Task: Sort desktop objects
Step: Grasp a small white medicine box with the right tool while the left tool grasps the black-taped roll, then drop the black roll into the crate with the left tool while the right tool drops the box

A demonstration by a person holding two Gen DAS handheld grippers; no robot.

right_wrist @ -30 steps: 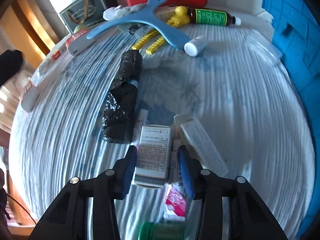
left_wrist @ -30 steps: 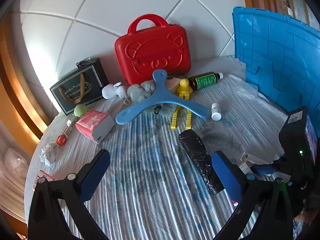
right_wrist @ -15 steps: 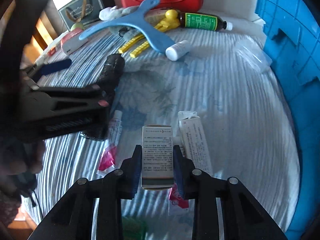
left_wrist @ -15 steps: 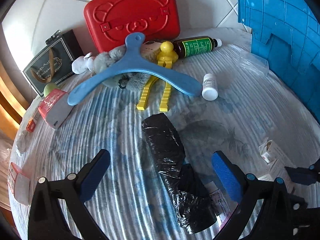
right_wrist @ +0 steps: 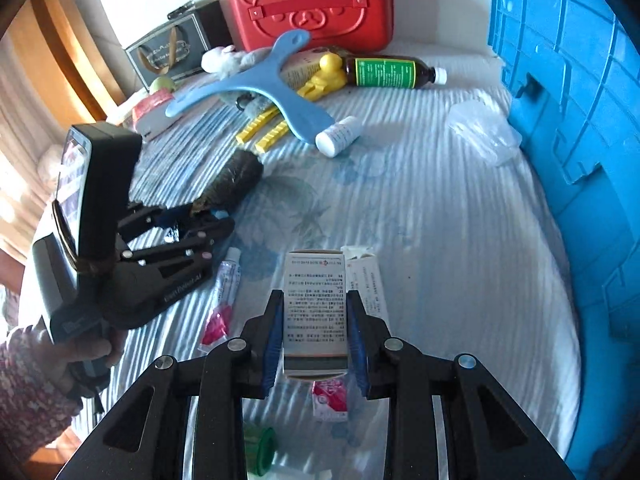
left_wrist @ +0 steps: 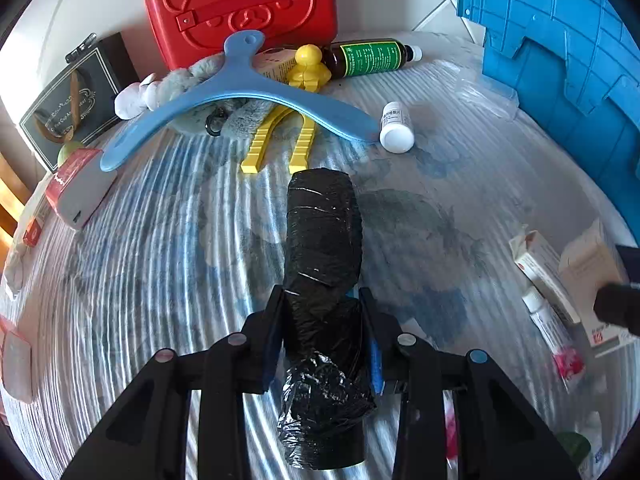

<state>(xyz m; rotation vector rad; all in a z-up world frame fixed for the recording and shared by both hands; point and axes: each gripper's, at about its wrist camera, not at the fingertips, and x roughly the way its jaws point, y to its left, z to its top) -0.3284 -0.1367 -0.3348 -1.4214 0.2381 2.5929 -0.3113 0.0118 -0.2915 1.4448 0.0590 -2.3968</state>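
Black plastic-wrapped roll (left_wrist: 324,280) lies on the striped blue-white cloth (left_wrist: 160,260), left gripper (left_wrist: 322,316) clamped around it, while the right gripper (right_wrist: 316,328) pinches a white printed carton (right_wrist: 314,304). Sorting looks barely begun: blue hanger (left_wrist: 224,96), brown bottle (left_wrist: 370,58), yellow clip (left_wrist: 296,136) and tubes remain scattered beside the blue crate (right_wrist: 580,120).

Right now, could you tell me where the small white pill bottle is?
The small white pill bottle lies on its side on the striped cloth, touching the right tip of the blue hanger, just below the brown bottle.
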